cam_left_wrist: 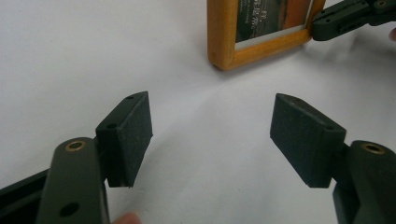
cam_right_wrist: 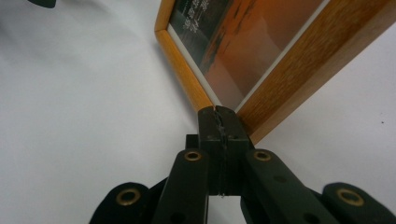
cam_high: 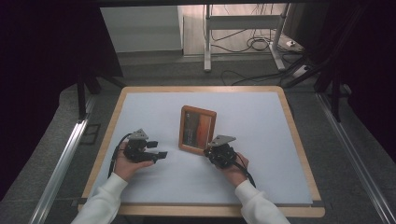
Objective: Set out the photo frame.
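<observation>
Nearby, left gripper gaping beside picture frame, right gripper touching its corner

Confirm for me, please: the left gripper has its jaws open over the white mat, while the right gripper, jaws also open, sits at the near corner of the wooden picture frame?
Not quite. The right gripper has its jaws pressed shut, tips at the near corner of the wooden picture frame, as the right gripper view shows. The rest holds: the left gripper has its jaws wide open over the white mat.
</observation>
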`<control>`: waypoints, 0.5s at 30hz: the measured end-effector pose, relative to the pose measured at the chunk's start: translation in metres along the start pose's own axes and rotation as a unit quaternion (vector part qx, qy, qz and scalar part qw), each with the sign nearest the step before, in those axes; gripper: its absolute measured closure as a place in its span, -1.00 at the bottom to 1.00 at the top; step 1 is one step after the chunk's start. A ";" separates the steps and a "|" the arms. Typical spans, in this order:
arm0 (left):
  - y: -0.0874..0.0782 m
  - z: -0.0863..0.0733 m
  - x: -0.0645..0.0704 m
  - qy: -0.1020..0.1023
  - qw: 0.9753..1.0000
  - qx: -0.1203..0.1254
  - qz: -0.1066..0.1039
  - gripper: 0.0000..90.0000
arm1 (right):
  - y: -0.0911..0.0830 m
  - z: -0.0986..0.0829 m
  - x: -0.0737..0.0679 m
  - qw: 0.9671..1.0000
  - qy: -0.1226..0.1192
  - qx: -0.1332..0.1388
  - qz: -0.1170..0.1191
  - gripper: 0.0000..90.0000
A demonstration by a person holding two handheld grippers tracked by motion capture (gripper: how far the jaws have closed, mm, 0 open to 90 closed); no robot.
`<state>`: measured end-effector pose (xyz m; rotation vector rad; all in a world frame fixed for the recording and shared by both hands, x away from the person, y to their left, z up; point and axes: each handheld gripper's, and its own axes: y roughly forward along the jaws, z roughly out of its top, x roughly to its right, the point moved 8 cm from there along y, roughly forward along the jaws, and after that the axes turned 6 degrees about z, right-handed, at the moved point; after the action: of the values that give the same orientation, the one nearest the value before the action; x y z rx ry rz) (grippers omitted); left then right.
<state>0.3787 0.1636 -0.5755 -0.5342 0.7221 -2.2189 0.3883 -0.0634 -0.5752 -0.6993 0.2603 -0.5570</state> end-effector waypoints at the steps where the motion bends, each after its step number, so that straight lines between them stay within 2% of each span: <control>1: 0.000 0.000 0.000 0.000 1.000 0.000 0.000 -0.35 | 0.000 0.000 0.001 1.000 0.001 0.001 -0.001 1.00; 15: -0.001 0.000 0.000 -0.001 1.000 0.000 0.000 -0.36 | -0.004 -0.003 0.012 1.000 0.003 0.004 -0.016 1.00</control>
<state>0.3785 0.1642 -0.5752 -0.5361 0.7209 -2.2190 0.3959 -0.0743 -0.5748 -0.6946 0.2536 -0.5904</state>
